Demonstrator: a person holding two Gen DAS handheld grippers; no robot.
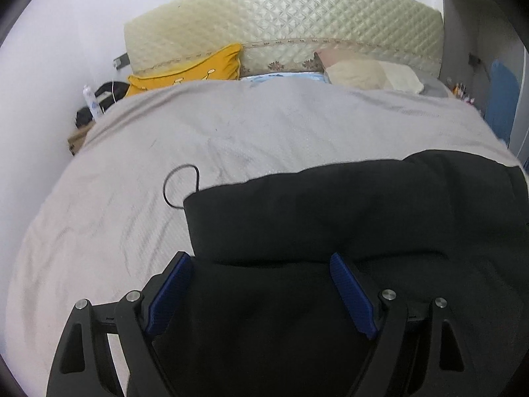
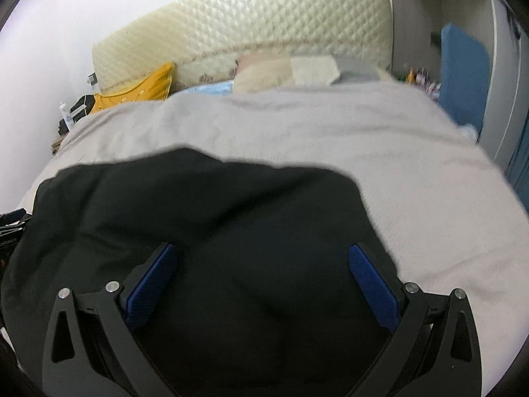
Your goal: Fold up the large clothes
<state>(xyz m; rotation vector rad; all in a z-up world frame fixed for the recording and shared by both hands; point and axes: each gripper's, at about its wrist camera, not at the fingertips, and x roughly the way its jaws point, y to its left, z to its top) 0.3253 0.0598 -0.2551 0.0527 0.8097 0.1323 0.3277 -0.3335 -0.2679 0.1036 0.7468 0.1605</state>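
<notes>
Black garment (image 1: 330, 218) lies on the bed (image 1: 132, 172) — left gripper (image 1: 261, 264) and right gripper (image 2: 264, 258) hover wide open, holding nothing; next, probably grasp its near edge.

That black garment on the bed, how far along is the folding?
Done: the black garment lies on the grey bedspread in a compact slab with a straight left edge, so it looks at least partly folded. In hand: nothing; the left hand-held gripper and right hand-held gripper hover open above it. Left: probably further folds.
</notes>
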